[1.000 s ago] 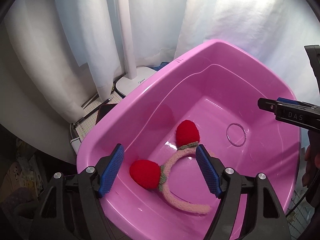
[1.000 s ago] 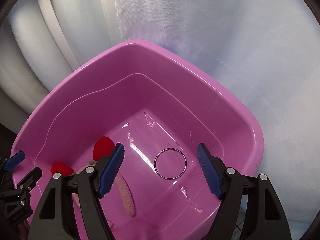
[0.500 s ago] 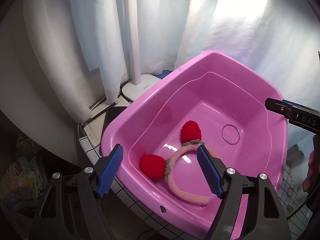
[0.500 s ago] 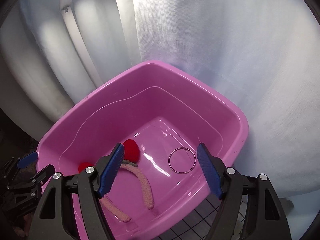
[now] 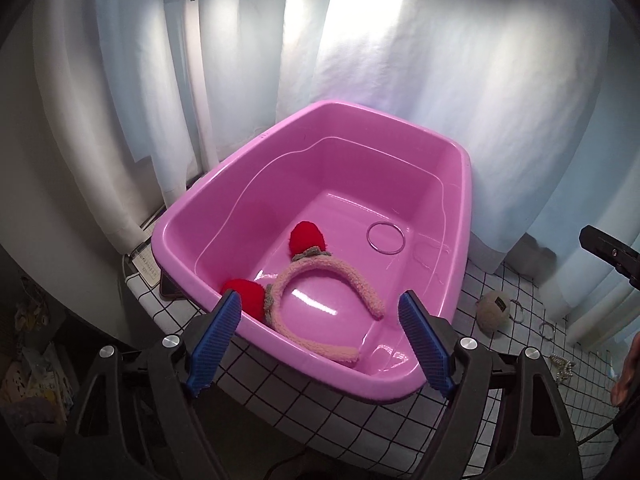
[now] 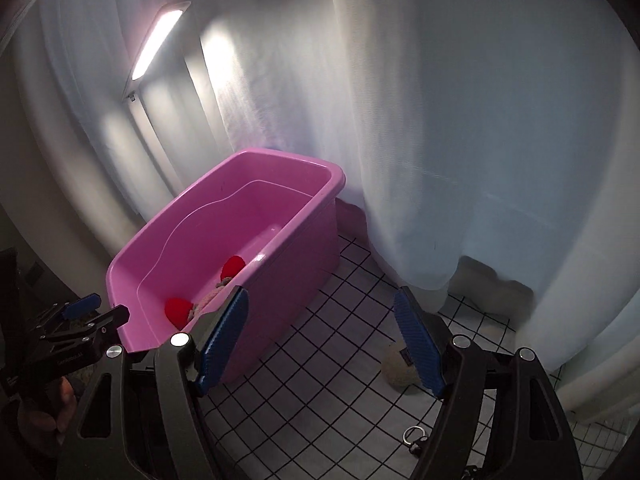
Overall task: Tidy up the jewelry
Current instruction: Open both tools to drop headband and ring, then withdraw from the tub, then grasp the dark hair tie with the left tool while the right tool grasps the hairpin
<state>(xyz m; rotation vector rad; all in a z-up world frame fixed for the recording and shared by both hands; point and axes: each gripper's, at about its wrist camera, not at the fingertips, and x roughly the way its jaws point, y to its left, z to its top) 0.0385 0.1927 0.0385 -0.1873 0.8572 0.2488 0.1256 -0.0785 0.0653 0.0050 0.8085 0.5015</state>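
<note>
item: pink plastic tub (image 5: 466, 184), rectangular, standing on a white table (image 5: 280, 380) covered in a black grid pattern, against white curtains (image 5: 440, 60).

contents of tub: one fuzzy pink headband (image 5: 320, 276) with two red pompoms, lying flat on the tub floor toward the near left corner; one thin ring-shaped bangle (image 5: 386, 238), lying flat on the tub floor toward the far right, apart from the headband. from the right wrist view only the red pompoms and a bit of the headband (image 6: 218, 290) show over the tub (image 6: 280, 264) wall.

loose on the table, right of the tub: a beige fuzzy round piece (image 5: 494, 310); small metal rings (image 5: 546, 330) beside it; a chain-like piece (image 5: 562, 364) nearer the right edge, too small to identify. the right wrist view shows the beige piece (image 6: 396, 366) partly behind a finger, and a small metal ring with a clasp (image 6: 414, 438) on the table (image 6: 320, 380).

left gripper (image 5: 320, 344): blue-padded jaws spread wide, holding nothing, positioned over the near rim of the tub.

right gripper (image 6: 320, 340): blue-padded jaws spread wide, holding nothing, over the table just right of the tub.

other: lit lamp bar (image 6: 158, 38) on a white pole, behind the tub.
</note>
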